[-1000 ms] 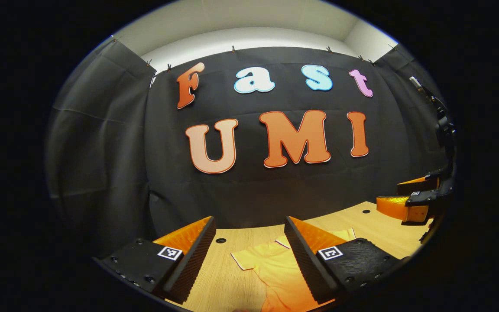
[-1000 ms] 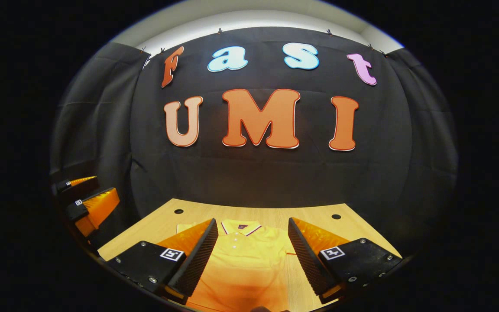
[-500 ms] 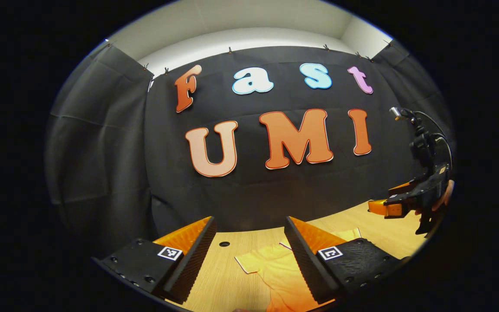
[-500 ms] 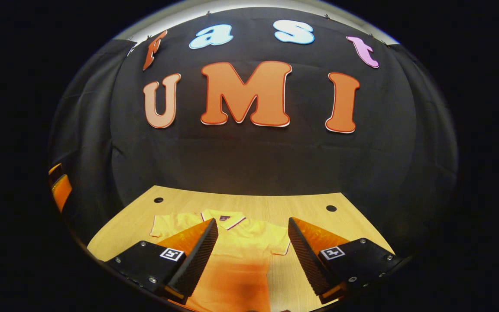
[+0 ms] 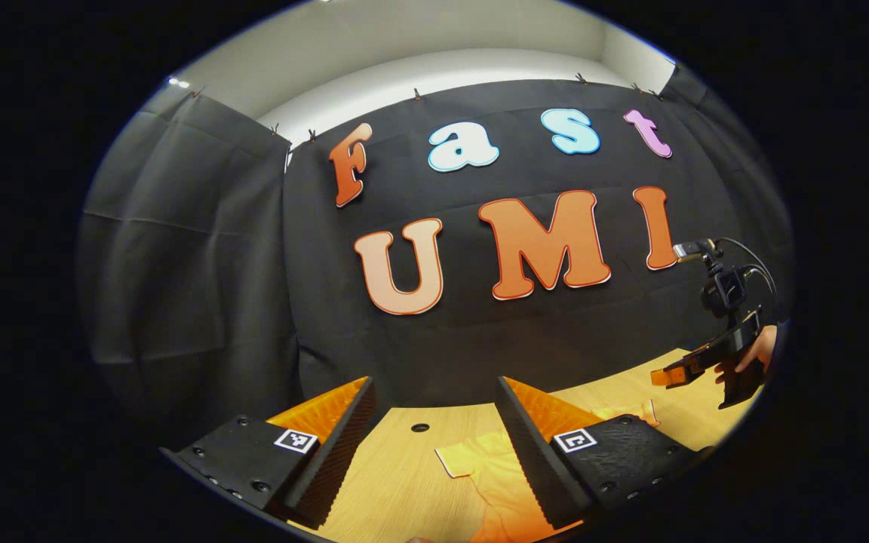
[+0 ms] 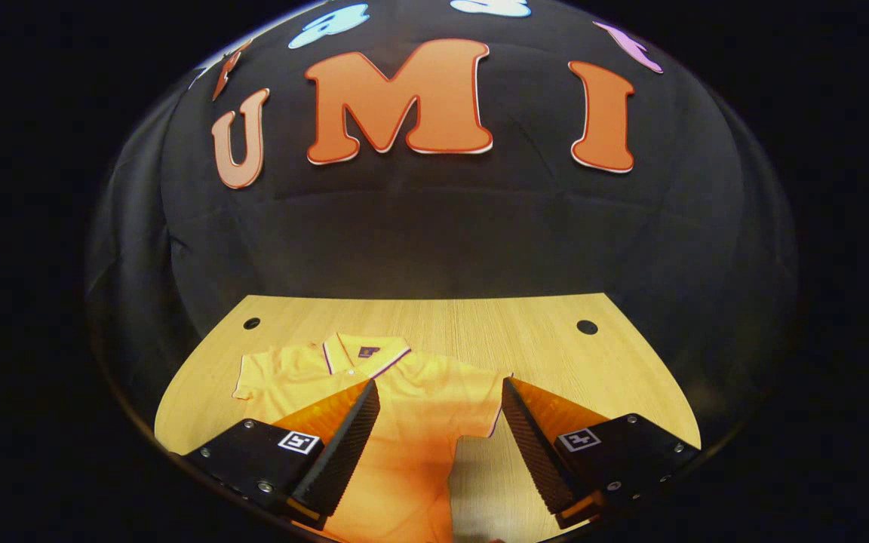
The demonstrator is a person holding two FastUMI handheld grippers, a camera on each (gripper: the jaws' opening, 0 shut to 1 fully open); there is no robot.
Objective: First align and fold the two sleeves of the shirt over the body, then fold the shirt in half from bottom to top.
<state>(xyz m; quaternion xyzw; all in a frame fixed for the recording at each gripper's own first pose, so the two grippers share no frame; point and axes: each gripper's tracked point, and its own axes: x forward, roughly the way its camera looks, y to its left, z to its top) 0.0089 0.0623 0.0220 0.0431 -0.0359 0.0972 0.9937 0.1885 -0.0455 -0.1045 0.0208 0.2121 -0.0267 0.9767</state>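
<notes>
In the right gripper view we see the shirt (image 6: 412,407), an orange-yellow polo, lying flat on the wooden table (image 6: 480,317), collar (image 6: 365,353) toward 12 o'clock next to the black cloth wall (image 6: 442,226), hem end running to 6 o'clock under the camera. Both sleeves lie spread out to the sides, not folded over the body: one sleeve at approx. 10 o'clock (image 6: 257,373), the other (image 6: 491,403) at approx. 3 o'clock of the shirt body, its tip just beside the inner face of the finger on that side. The right gripper (image 6: 440,437) hangs above the shirt w/ jaws spread wide, nothing between them; we cannot tell if the fingers touch the fabric. Two round holes (image 6: 587,327) sit in the table near its far corners. In the left gripper view the left gripper (image 5: 434,437) is likewise above the table (image 5: 397,483), jaws spread wide and holding nothing; between and below its fingers we see one sleeve end and part of the shirt (image 5: 491,471) at approx. 5 o'clock. The right gripper (image 5: 668,375) also appears there at approx. 3 o'clock, w/ a hand (image 5: 751,354) gripping its handle and a cable looping above it, over the far side of the table.
</notes>
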